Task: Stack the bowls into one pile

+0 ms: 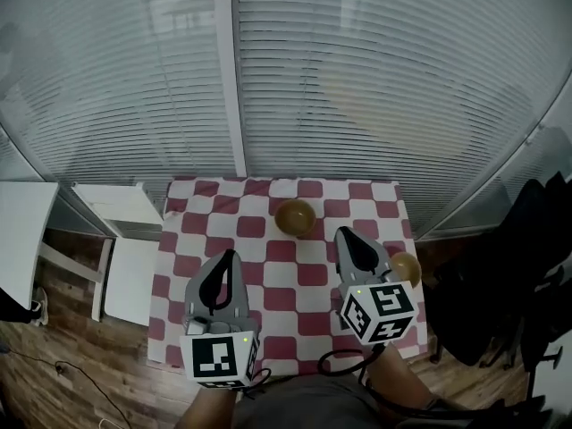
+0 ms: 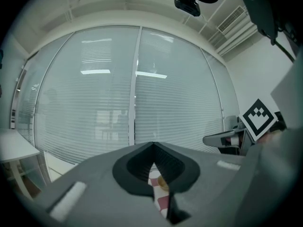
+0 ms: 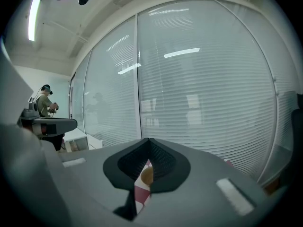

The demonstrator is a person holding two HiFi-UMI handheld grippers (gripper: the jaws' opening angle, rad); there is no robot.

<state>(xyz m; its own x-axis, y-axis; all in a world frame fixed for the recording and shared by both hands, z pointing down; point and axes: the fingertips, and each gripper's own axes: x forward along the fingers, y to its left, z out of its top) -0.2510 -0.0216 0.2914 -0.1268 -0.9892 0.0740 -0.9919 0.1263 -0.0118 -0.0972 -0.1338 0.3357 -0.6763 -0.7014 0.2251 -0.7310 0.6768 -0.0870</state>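
Note:
A golden-brown bowl (image 1: 295, 216) stands upright near the far middle of the red-and-white checked table (image 1: 284, 280). A second bowl (image 1: 407, 266) sits at the table's right edge, partly hidden behind my right gripper (image 1: 342, 232). That gripper hovers between the two bowls, with its jaws closed together and nothing in them. My left gripper (image 1: 231, 256) hangs over the near left of the cloth, tips touching, also empty. In the left gripper view, a bowl (image 2: 163, 183) peeks through the slit below the closed tips (image 2: 152, 144). The right gripper view shows a bowl (image 3: 147, 175) the same way.
A wall of window blinds (image 1: 357, 79) runs just behind the table. A white bench (image 1: 125, 239) and a white desk (image 1: 22, 231) stand to the left. A black chair (image 1: 527, 266) is at the right. A person (image 3: 46, 103) stands far off in the room.

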